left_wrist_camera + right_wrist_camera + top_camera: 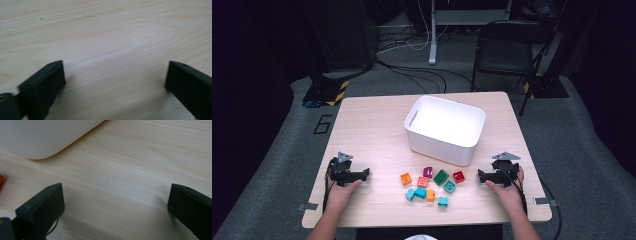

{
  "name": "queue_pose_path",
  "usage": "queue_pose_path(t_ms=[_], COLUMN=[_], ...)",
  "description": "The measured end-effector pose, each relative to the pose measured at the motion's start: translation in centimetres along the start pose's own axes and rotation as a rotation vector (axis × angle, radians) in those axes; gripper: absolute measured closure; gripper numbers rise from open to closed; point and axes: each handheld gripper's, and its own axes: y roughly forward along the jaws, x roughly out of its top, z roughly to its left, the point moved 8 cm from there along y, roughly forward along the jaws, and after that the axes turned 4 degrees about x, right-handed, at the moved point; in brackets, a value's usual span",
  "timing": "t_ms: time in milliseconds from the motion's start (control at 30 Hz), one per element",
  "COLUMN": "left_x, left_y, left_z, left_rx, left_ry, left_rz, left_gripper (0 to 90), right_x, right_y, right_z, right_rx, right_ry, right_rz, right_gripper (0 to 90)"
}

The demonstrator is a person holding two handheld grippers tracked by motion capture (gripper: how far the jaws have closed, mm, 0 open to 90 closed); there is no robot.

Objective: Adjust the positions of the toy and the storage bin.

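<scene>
On the near left of the tabletop (pixel 377 125), left hand-held gripper (pixel 364 173) lying low in a person's left hand (pixel 339 195), jaws spread wide over bare wood, nothing between them, pointing right toward the blocks. Opposite, at the near right edge, right hand-held gripper (pixel 479 175) held the same way in the right hand (pixel 504 192), jaws likewise wide and empty, pointing left; seen in the right gripper view with a corner of the white bin (pixel 37 137) ahead on the left and a sliver of red at the far left edge.

Between the two, near the front edge, cluster of small coloured blocks (pixel 430 185): orange block (pixel 406 178), magenta block (pixel 428 172), green block (pixel 441 176) and red block (pixel 458 176) toward the bin, teal and orange ones nearer the person. Red block nearest the right gripper, apart from it; orange one nearest the left, well apart.

Behind the cluster, white bin (pixel 447 127), open top, long axis running slantwise from far left to near right, handle slot on its left end
</scene>
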Motion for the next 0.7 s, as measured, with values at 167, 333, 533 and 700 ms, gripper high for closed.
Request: queue_pose_path(t_ms=[167,333,533,700], left_x=[0.2,0.4,1.5,2.7], left_y=[-0.1,-0.4,-1.0,-1.2], left_z=[0.1,0.0,-0.8,-1.4], left_rx=[-0.004,-0.015,-0.053,-0.078], left_ry=[0.001,-0.009,-0.006,0.013], left_rz=[-0.007,0.008,0.021,0.011], left_gripper=[19.0,27.1,35.8,39.1], right_x=[0.0,0.0,0.3,0.9], right_y=[-0.2,-0.7,-1.4,-2.2], right_z=[0.3,0.2,0.7,1.1], right_rx=[0.004,0.001,0.046,0.062], right_ry=[-0.013,0.004,0.022,0.01], right_rz=[-0.015,-0.019,0.02,0.035], right_gripper=[6.8,20.7,40.5,42.8])
